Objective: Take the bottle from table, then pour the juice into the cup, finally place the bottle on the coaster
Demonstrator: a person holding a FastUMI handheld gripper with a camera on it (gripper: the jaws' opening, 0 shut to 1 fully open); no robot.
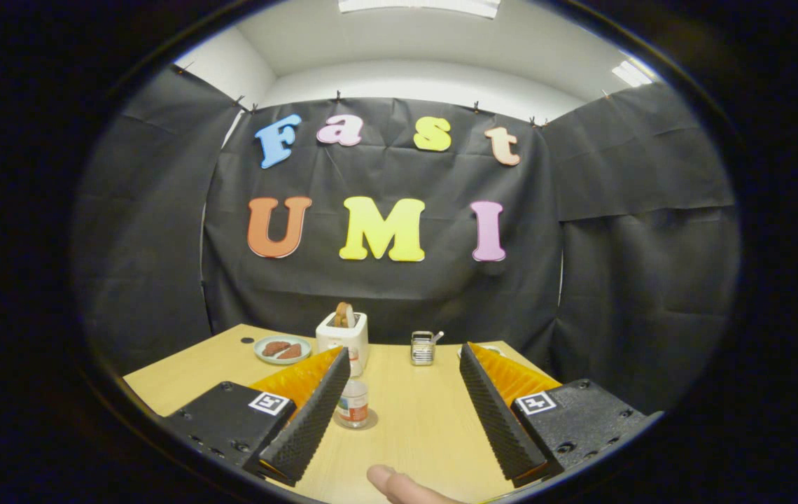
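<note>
We hold the hand-held gripper (399, 413) spread wide over the light wooden table (413, 427).

We see a small clear bottle with a white cap (353, 404) standing beside the left finger, touching neither. Beyond stand a white toaster holding a slice (343, 337), a pale green plate of brown food (283, 348) and a small metal rack (423, 347). A fingertip (392, 483) shows nearest us.

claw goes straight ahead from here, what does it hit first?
Probably nothing soon: the open claw has bare table between its fingers. The small bottle sits by the left finger, off-centre. Farther on stands a small metal rack; depth is unclear.
</note>
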